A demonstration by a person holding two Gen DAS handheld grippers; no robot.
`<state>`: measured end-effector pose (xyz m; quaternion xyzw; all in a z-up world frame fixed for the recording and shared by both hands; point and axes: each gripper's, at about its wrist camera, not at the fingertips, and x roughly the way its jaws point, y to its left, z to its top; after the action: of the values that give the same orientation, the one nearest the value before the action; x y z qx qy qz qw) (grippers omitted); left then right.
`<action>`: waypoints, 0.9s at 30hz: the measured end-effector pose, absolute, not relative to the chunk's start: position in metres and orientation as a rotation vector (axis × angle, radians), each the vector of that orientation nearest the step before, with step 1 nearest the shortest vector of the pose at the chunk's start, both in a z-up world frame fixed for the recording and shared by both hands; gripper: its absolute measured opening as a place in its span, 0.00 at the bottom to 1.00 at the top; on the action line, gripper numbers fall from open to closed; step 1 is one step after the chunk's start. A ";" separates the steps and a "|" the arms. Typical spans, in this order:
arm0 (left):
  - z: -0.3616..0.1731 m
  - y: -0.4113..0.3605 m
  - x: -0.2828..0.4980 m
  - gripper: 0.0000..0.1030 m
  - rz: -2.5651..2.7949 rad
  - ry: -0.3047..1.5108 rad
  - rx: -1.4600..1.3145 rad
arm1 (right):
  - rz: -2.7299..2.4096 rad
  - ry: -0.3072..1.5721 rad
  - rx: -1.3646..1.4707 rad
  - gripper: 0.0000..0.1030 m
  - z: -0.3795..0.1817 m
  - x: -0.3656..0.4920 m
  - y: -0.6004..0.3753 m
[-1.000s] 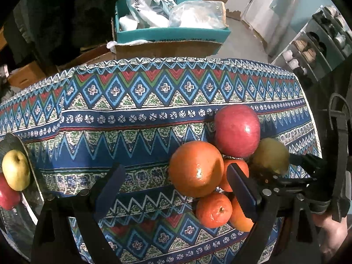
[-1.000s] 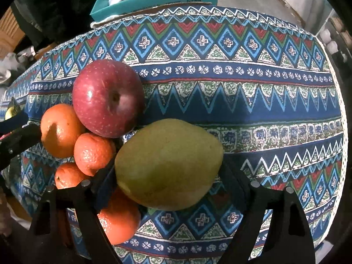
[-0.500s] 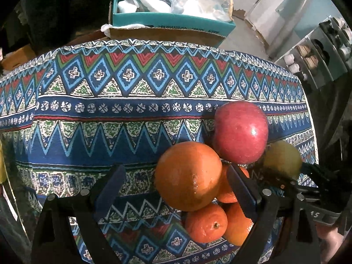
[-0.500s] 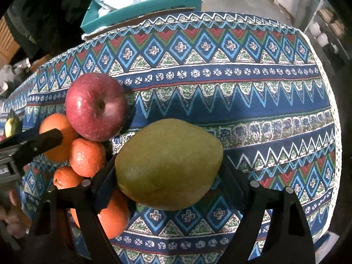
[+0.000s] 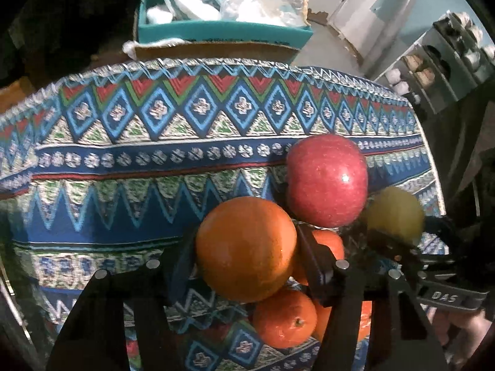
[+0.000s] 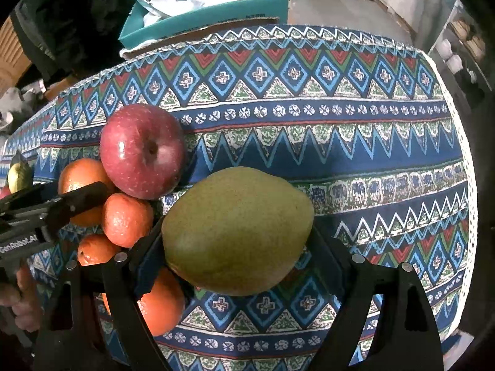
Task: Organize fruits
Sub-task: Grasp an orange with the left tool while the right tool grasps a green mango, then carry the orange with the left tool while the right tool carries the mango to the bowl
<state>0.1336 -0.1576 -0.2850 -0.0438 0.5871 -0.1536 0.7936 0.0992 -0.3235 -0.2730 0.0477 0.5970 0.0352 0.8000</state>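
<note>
A large orange (image 5: 244, 247) sits between the fingers of my left gripper (image 5: 246, 262), whose jaws are closing, and both pads touch its sides. Behind it stands a red apple (image 5: 326, 179), with several small tangerines (image 5: 284, 318) underneath and beside it. In the right wrist view my right gripper (image 6: 238, 247) is shut on a green pear (image 6: 238, 232), held just right of the apple (image 6: 142, 151) and tangerines (image 6: 126, 219). One of the left gripper's fingers (image 6: 83, 198) reaches in over the pile from the left. The pear (image 5: 393, 213) also shows at the right of the left wrist view.
The fruit pile lies on a patterned blue tablecloth (image 5: 123, 160) near its right end. A teal box (image 5: 216, 27) with plastic bags stands beyond the far edge. Shelves (image 5: 448, 52) stand at the right. A yellow-green fruit (image 6: 18, 176) lies at the far left.
The left gripper's jaws have come in from wide apart onto the large orange, and the gripper has sunk slightly toward it. The right gripper keeps its hold on the pear.
</note>
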 end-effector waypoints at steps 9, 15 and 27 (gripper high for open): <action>-0.255 -0.157 0.123 0.62 -0.309 1.164 0.001 | 0.090 1.209 0.070 0.82 -0.251 0.099 -0.313; -0.237 -0.148 0.114 0.62 -0.297 1.119 0.019 | 0.105 1.122 0.048 0.82 -0.223 0.094 -0.304; -0.190 -0.135 0.095 0.62 -0.284 1.008 0.035 | 0.155 0.986 0.033 0.82 -0.167 0.078 -0.285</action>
<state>0.0955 -0.1350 -0.1896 0.0167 0.4814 -0.1358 0.8658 0.0782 -0.2853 -0.1670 0.0157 0.4726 0.0742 0.8780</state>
